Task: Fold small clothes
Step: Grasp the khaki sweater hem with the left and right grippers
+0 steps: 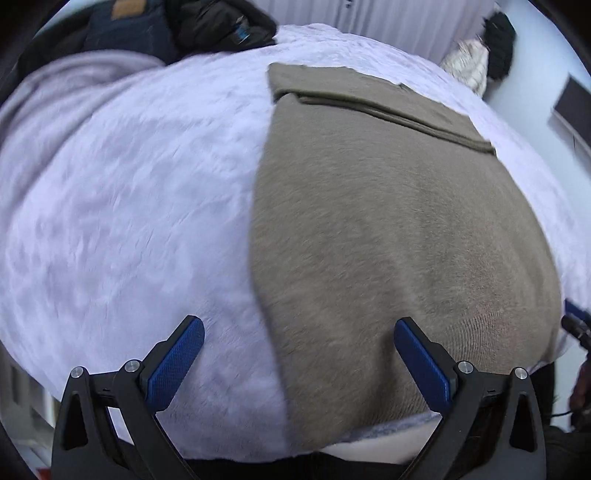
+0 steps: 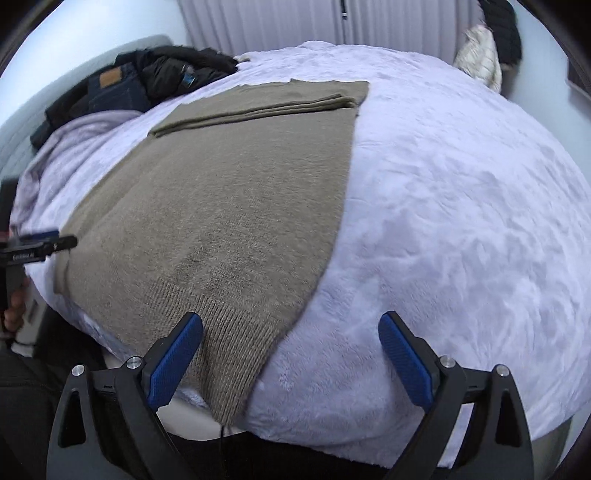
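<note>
A taupe knit sweater (image 1: 388, 229) lies flat on a white fluffy blanket (image 1: 129, 203), with its far part folded over into a band (image 1: 380, 107). My left gripper (image 1: 299, 328) is open and empty above the sweater's near left edge. In the right wrist view the sweater (image 2: 229, 206) lies to the left, its ribbed hem at the near edge. My right gripper (image 2: 291, 325) is open and empty over the hem's right corner. The left gripper (image 2: 40, 247) also shows at the left edge of that view.
A pile of dark clothes and jeans (image 2: 140, 81) lies at the blanket's far left. A cream knit item (image 2: 480, 55) and a black item (image 2: 502, 22) hang at the far right. The blanket (image 2: 461, 221) spreads to the right of the sweater.
</note>
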